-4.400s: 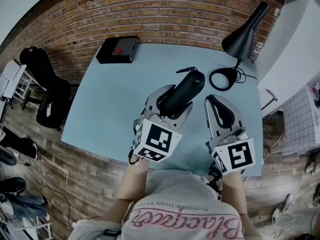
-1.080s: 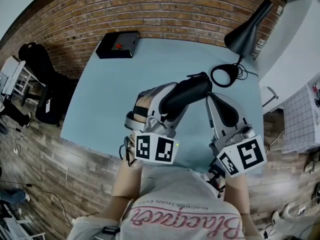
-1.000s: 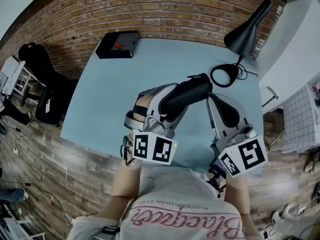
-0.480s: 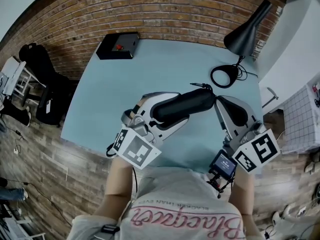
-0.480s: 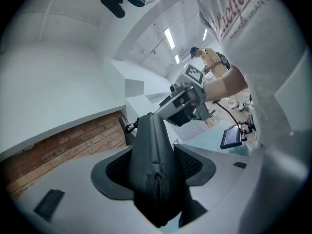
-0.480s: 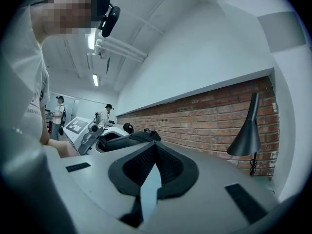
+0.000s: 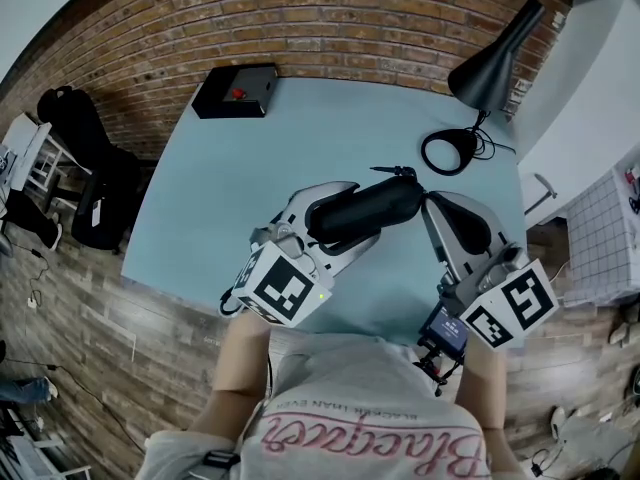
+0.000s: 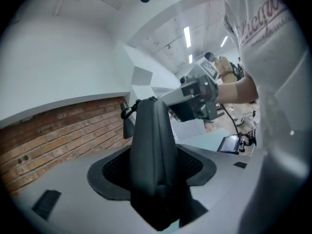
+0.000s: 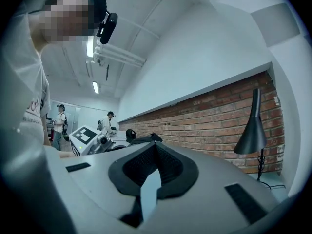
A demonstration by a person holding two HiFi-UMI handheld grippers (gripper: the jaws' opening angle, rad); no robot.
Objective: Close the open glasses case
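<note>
Jaws on your left gripper [image 7: 335,225] clamp the glasses case [image 7: 378,204], seemingly folded shut; your right gripper [image 7: 432,203], pinched closed and empty, sits beside its end, fastening perhaps left.

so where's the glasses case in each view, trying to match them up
Head view: glasses case at centre, lying across the table, tip pointing right.
Left gripper view: dead centre, gripped between the jaws.
Right gripper view: small dark shape just left of centre, above the jaws.
Shared landmark: brick wall.
</note>
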